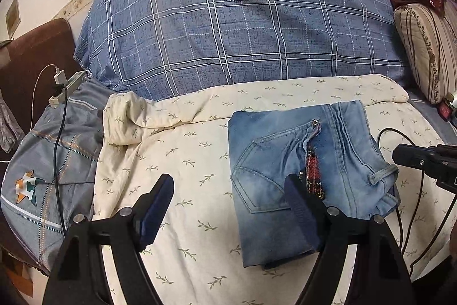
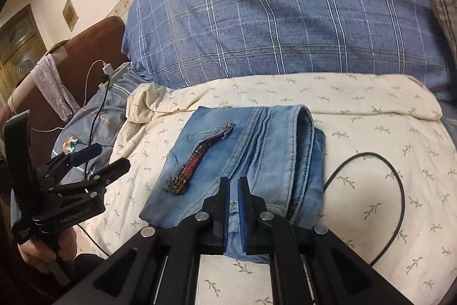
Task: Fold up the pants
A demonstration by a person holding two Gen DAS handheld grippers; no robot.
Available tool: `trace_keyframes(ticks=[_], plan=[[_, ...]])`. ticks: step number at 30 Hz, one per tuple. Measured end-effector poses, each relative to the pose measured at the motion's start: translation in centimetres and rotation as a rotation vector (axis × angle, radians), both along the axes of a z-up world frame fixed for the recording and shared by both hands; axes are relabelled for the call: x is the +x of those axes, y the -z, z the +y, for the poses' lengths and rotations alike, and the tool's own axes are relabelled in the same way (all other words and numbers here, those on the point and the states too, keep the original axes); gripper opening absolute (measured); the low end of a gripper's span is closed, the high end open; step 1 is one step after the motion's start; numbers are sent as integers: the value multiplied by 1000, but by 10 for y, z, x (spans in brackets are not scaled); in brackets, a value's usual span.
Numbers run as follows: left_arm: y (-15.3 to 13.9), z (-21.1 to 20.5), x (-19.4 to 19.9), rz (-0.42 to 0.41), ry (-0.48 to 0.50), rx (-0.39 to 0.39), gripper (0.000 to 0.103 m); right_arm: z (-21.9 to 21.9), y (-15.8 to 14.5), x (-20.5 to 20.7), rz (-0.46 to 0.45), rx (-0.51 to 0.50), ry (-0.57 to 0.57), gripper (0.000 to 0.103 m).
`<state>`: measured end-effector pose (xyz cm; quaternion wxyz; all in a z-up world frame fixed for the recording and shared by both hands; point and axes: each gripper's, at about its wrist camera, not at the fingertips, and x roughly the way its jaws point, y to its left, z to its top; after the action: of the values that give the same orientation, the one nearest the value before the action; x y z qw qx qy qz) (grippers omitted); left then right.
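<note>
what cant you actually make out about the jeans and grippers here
- Left wrist view: the near right corner of the jeans is hidden behind the left gripper, and the right gripper is cut off by the edge.
- Right wrist view: the near edge of the jeans is covered by the right gripper's own fingers.

Both wrist cameras face the blue plaid pillow [image 1: 240, 27] across the bed: the left views the folded jeans [image 1: 308, 170] from their left, the right sits close over them.
</note>
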<state>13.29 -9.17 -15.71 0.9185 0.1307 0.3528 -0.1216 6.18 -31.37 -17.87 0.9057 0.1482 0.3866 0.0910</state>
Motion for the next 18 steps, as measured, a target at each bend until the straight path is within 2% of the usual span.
trace_keyframes(ticks=[3,6,12,13,14,16,18], plan=[[2,0,2,4,-5,6,81,-6,1,-2,-3,36,3,8],[4,1,5,9,-17,13,85,-10,-4,-9,-50,35,21,8],[7,3,11,12,-40,22,86,-24,-35,-45,-335,37,86,10],[7,3,12,13,-44,22,86,-26,-36,-47,-354,34,101,22],[7,4,12,14,-47,21,86,-29,-35,-48,-356,33,121,48],[6,5,12,10,-54,21,87,-35,-33,-49,-370,60,172,86],[6,6,13,5,-60,26,90,-42,-33,-51,-393,85,196,86]])
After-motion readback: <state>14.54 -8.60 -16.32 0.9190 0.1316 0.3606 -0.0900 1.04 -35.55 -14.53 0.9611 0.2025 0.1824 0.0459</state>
